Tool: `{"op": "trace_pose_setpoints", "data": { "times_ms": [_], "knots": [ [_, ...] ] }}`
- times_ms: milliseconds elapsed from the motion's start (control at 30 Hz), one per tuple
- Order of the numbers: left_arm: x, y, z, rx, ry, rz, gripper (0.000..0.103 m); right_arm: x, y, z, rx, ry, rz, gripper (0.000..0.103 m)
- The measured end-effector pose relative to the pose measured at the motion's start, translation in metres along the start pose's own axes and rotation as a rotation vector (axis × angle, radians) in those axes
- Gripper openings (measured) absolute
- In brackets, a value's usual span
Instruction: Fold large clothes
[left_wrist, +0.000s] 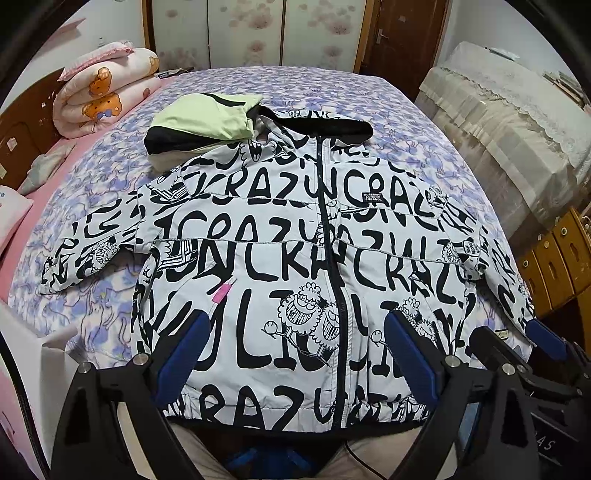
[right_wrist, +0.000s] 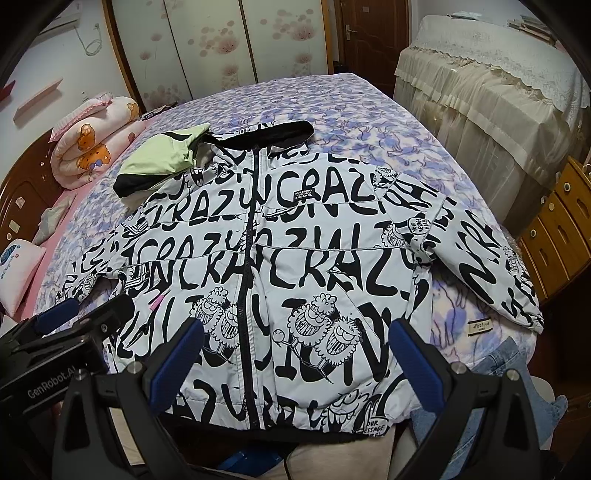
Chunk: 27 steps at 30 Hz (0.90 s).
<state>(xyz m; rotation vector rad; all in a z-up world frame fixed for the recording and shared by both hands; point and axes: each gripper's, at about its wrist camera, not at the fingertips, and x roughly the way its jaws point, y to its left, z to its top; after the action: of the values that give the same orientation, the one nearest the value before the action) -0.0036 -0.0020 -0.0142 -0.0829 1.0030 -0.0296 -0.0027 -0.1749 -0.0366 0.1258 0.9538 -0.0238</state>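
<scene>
A large white jacket (left_wrist: 258, 229) with black "CRAZY" lettering lies flat and zipped on the bed, front up, sleeves spread to both sides and hood at the far end. My left gripper (left_wrist: 297, 325) hovers open over its lower left front, near the hem, with nothing gripped. My right gripper (right_wrist: 297, 332) hovers open over the jacket (right_wrist: 314, 258) on its lower right front, its pads clear of the cloth. Each tool shows at the edge of the other's view. A small pink tag (left_wrist: 221, 291) sits by the left pocket.
A folded green and black garment (left_wrist: 199, 118) rests beside the hood. The bed has a purple floral sheet (left_wrist: 332, 92). A rolled pink quilt (left_wrist: 103, 92) lies far left. A lace-covered cabinet (right_wrist: 480, 110) and wooden drawers (left_wrist: 554, 251) stand right. Denim cloth (right_wrist: 509, 369) lies near right.
</scene>
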Motion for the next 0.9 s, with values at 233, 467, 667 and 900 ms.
{"op": "trace_pose_setpoints", "data": {
  "times_ms": [233, 467, 667, 900],
  "knots": [
    [-0.004, 0.004, 0.002, -0.007, -0.003, -0.011, 0.094, 0.000, -0.001, 0.001, 0.001, 0.000, 0.001, 0.101],
    [-0.005, 0.003, 0.003, -0.005, -0.001, 0.000, 0.094, 0.001, -0.003, 0.001, 0.002, -0.001, 0.004, 0.101],
    [-0.005, 0.003, 0.007, -0.002, 0.000, 0.019, 0.094, 0.003, 0.003, 0.002, 0.000, 0.007, 0.011, 0.100],
    [-0.003, 0.004, 0.004, -0.001, 0.000, 0.028, 0.094, 0.004, 0.007, 0.003, -0.001, 0.002, 0.017, 0.101]
  ]
}}
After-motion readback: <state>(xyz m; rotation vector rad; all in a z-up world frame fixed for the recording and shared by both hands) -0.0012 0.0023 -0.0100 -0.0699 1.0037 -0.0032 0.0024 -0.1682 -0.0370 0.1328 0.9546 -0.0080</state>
